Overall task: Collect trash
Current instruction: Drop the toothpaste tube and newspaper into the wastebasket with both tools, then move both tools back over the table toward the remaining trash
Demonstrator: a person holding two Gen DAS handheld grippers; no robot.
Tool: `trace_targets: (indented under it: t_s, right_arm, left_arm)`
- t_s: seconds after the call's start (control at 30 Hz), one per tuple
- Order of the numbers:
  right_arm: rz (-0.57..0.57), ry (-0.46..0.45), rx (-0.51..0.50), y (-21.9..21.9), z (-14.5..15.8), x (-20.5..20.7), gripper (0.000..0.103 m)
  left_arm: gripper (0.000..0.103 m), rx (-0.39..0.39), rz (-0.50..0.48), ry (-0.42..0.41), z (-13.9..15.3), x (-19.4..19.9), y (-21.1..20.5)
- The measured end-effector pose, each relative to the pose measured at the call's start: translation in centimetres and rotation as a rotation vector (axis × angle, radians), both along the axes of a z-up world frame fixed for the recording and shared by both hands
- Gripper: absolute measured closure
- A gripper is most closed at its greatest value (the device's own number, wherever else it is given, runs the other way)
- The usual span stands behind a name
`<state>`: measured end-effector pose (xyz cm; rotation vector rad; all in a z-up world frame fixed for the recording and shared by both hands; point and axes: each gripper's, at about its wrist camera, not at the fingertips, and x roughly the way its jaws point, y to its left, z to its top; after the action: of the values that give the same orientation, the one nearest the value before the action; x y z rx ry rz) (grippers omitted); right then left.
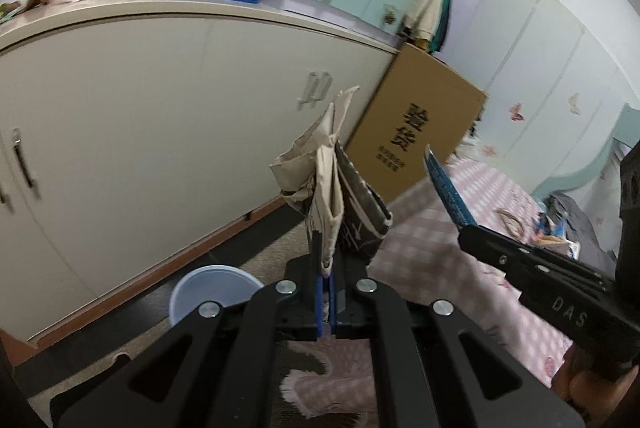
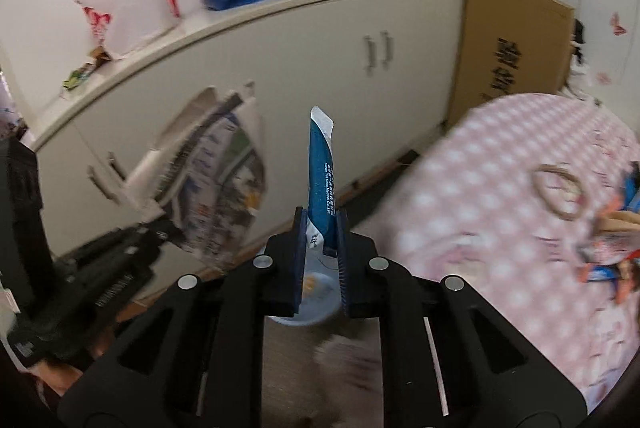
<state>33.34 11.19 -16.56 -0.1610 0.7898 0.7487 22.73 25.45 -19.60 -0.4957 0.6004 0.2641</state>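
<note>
Clamped tight in the left hand-held gripper (image 1: 326, 260), a crumpled newspaper (image 1: 328, 179) stands upright toward twelve o'clock, before the white cabinet (image 1: 160, 99). At four o'clock the right hand-held gripper (image 2: 320, 228) pinches a blue sachet (image 2: 322, 179), which also points to twelve. Below both, at six o'clock, a pale blue bin (image 1: 200, 288) sits on the floor. A pink checked bed (image 2: 500, 187) lies at three o'clock.

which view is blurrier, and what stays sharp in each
Right wrist view is blurrier: the newspaper, bedspread and cabinet smear, while the blue wrapper in the right gripper stays crisp. Left wrist view: newspaper in the left gripper sharp, upper-left bags soft, fisheye bends the cabinet edge.
</note>
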Motion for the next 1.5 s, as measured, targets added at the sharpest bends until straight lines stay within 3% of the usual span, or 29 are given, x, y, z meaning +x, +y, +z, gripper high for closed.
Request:
trace_targets:
  t_s: [0.17, 0.2, 0.23, 0.27, 0.43, 0.83, 0.97, 1.17, 1.2, 1.23, 1.3, 1.5]
  right_arm:
    - [0.023, 0.032, 0.088, 3.7, -2.4, 0.0, 0.084]
    - [0.010, 0.039, 0.071, 4.5, -3.2, 0.3, 0.072]
    - [0.003, 0.049, 0.064, 4.8, -3.8, 0.2, 0.054]
    - [0.006, 0.069, 0.067, 5.4, -4.6, 0.3, 0.050]
    - [0.000, 0.092, 0.054, 6.4, -6.1, 0.3, 0.050]
    - [-0.057, -0.030, 0.024, 6.0, -5.9, -0.9, 0.043]
    - [-0.063, -0.095, 0.032, 5.9, -5.5, -1.4, 0.043]
    - [-0.083, -0.122, 0.072, 5.4, -5.3, -1.3, 0.042]
    - [-0.086, -0.123, 0.075, 5.3, -5.2, -1.2, 0.042]
    - [-0.088, -0.124, 0.075, 5.3, -5.2, -1.2, 0.042]
    - [-0.086, -0.116, 0.081, 5.2, -5.2, -1.0, 0.042]
    - [-0.095, -0.091, 0.094, 4.6, -5.1, -1.1, 0.042]
  left_arm:
    - [0.101, 0.011, 0.057, 0.033, -0.9, -0.7, 2.6]
    - [0.101, 0.015, 0.068, 0.044, -1.1, -0.8, 3.0]
    - [0.101, 0.012, 0.077, 0.051, -1.4, -0.9, 3.4]
    - [0.101, 0.008, 0.089, 0.060, -1.6, -0.9, 4.0]
    - [0.101, -0.016, 0.117, 0.102, -3.1, -0.8, 5.7]
    - [0.101, -0.054, 0.085, 0.218, -6.5, 1.1, 6.0]
    - [0.101, -0.056, 0.067, 0.232, -7.0, 1.7, 6.0]
    - [0.098, -0.066, 0.057, 0.231, -7.2, 3.0, 6.3]
    - [0.089, -0.073, 0.055, 0.240, -7.4, 2.8, 6.5]
    - [0.069, -0.079, 0.061, 0.250, -7.6, 3.0, 6.6]
    - [0.040, -0.082, 0.072, 0.242, -7.8, 2.7, 6.7]
    - [0.040, -0.062, 0.112, 0.235, -7.2, 2.2, 6.6]
